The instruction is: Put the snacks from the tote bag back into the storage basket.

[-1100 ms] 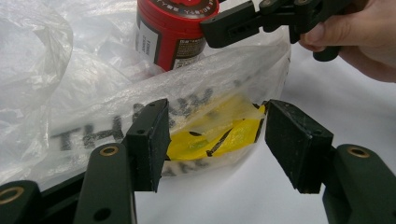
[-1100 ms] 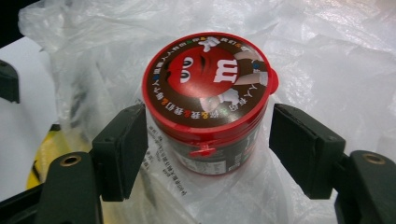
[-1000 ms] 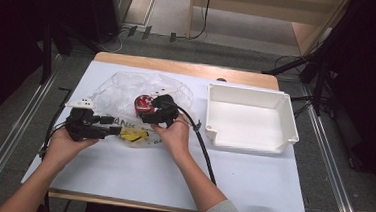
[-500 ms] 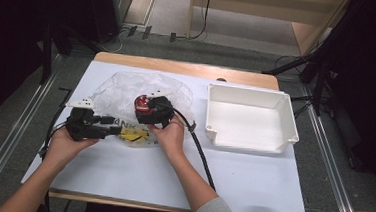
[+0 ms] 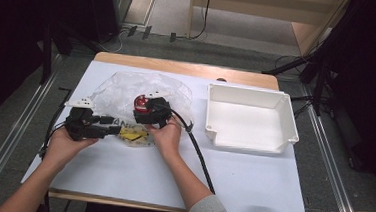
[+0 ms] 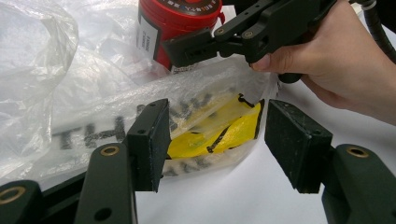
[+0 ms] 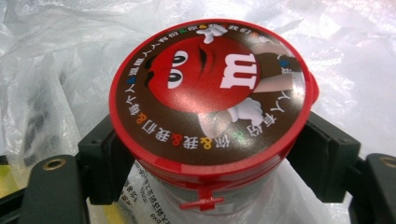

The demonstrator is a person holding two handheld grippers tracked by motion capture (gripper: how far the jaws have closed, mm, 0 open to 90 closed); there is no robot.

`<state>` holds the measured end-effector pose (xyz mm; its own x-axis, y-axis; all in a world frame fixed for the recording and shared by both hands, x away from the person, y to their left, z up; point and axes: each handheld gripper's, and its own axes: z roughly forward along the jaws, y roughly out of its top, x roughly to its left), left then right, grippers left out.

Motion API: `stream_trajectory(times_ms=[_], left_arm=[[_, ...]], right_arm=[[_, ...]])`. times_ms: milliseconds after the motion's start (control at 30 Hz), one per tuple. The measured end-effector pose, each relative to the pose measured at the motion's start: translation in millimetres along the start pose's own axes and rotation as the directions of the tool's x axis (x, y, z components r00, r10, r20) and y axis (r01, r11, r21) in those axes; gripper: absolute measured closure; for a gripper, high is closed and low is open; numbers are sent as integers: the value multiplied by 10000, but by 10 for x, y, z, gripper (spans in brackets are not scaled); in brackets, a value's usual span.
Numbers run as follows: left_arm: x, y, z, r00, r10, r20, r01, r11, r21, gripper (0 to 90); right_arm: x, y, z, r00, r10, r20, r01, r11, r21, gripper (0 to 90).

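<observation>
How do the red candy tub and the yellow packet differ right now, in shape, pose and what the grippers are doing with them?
The red candy tub is a round, lidded container standing upright; the yellow packet is flat and lies on the table. The tub sits on top of the clear plastic bag; the packet lies inside it. The tub stands between the right gripper jaws, which have just been opening; the left gripper is open, facing the packet's bag corner. Both sit left of the white tray.

High view looks down on the desk (image 5: 120, 181) from afar; both claw views sit close, sharing the red tub (image 7: 210, 93).
</observation>
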<state>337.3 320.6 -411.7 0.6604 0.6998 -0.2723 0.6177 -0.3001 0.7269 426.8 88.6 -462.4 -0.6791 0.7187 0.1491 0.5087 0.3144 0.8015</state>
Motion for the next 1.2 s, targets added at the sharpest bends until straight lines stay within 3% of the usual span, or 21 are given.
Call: stream_trajectory(times_ms=[200,433,800,1200], left_arm=[[8,-4,0,10000,-17,-6,17,10000,25,415],[23,-8,-2,10000,-59,-21,59,9999,102,418],[24,-13,7,10000,-49,-28,49,9998,171,419],[20,-14,14,9999,-111,7,111,9998,147,421]], right_arm=[[28,5,-33,9982,-536,267,539,9985,-98,264],[-25,34,-74,9999,-98,-50,98,9999,31,268],[-47,94,-194,9996,-194,-228,195,9998,40,268],[-66,206,-362,9970,-697,-348,708,9970,308,268]])
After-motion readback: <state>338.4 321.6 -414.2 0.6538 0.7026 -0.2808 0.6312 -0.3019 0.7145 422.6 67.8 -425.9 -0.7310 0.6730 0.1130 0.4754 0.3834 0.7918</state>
